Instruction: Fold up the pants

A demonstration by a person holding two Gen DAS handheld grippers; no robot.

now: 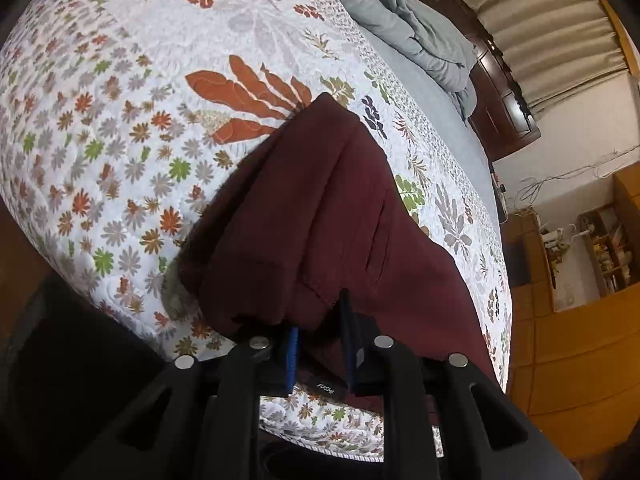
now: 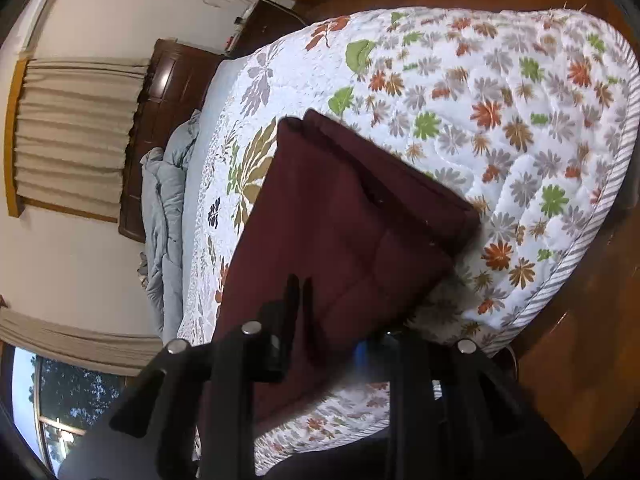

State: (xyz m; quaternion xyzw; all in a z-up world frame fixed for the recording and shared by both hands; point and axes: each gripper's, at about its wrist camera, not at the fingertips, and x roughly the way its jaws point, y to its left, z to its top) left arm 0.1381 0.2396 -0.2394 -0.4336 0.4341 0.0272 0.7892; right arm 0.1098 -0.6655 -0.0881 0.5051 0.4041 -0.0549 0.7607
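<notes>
Dark maroon pants lie folded lengthwise on a floral quilt. My left gripper is shut on the near end of the pants, the cloth bunched between its blue-padded fingers, with a small black label hanging below. In the right wrist view the pants stretch away over the quilt. My right gripper sits over the near part of the pants. One finger lies on top of the cloth and the other is hidden under it, so it is shut on the pants.
A rumpled grey-blue duvet lies at the head of the bed by a dark wooden headboard. Wooden shelving stands past the bed. The quilt's striped edge borders a wooden floor. Curtains hang behind.
</notes>
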